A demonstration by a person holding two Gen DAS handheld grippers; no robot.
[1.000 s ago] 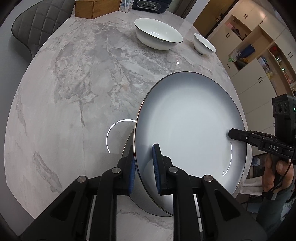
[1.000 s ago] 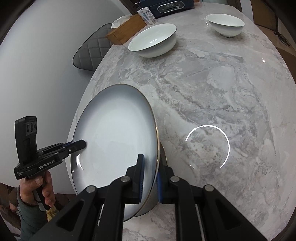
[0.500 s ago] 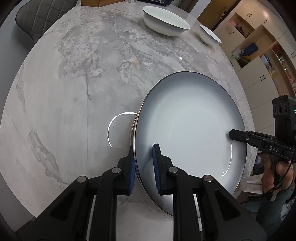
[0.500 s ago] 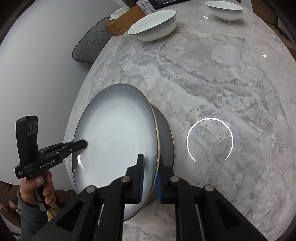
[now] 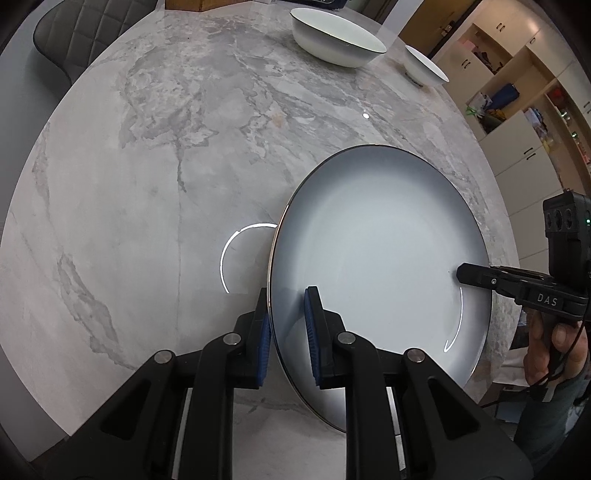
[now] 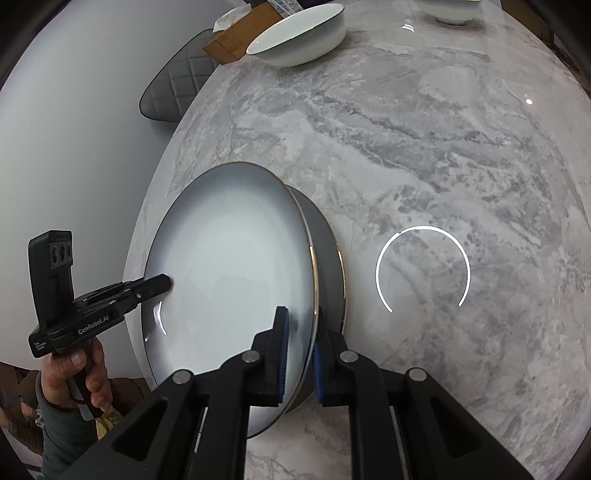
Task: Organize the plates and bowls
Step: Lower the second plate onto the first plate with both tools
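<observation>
You have lowered the plate [image 5: 376, 258] close over the second plate [image 6: 327, 243] beneath it, left tool [image 5: 288, 339] and right tool [image 6: 298, 349] each pinching its rim, so stacking is nearly done.

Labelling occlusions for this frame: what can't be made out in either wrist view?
- Lower plate: right wrist view shows only an edge sliver; the held plate covers the rest. Whether the two touch is unclear.
- Same plate in the left wrist view: wholly hidden behind the held plate.
- Small bowl: cut by the top edge, right wrist view.
- Wooden box: cut by the top edge, left wrist view.
- Shelf contents: too small.
</observation>
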